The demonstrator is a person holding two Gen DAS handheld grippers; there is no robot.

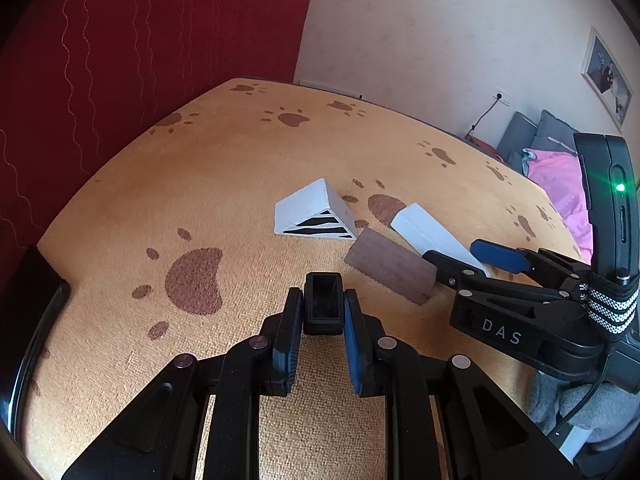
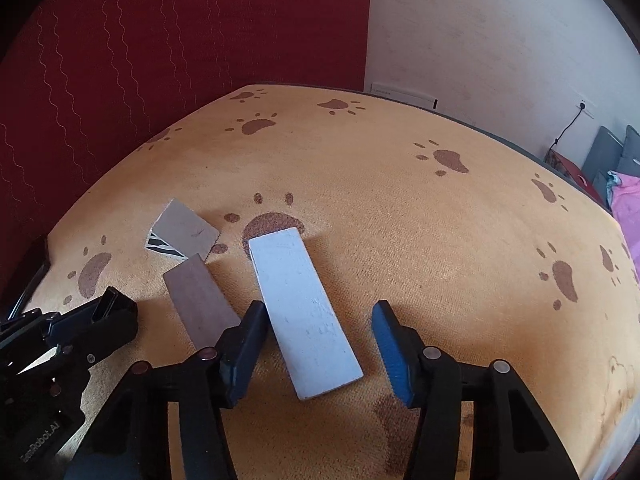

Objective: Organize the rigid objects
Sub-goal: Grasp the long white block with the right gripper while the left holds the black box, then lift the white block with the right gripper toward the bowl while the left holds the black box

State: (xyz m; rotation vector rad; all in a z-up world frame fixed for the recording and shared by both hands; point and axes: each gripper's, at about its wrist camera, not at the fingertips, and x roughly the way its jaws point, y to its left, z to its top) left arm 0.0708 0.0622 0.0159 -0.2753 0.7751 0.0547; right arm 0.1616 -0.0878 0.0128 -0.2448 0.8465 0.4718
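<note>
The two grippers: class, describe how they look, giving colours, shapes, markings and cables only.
Both are black plastic tools with hinged linkage arms, round silver rivets and two flat fingers faced with ribbed blue pads. The right gripper bears white letters "DAS", a black-and-white striped strap, a thin black cable and a mounted device with a green light. The left gripper matches it, with faint white lettering on its body.

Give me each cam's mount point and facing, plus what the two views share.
Left wrist: sits on the left tongs, angled down at the orange paw-print cloth; own fingers clamp a small black box; right tongs enter from the right.
Right wrist: sits on the right tongs, angled down; own fingers straddle the white slab; left tongs at lower left.
Shared: cloth, white slab, brown block, white wedge.
</note>
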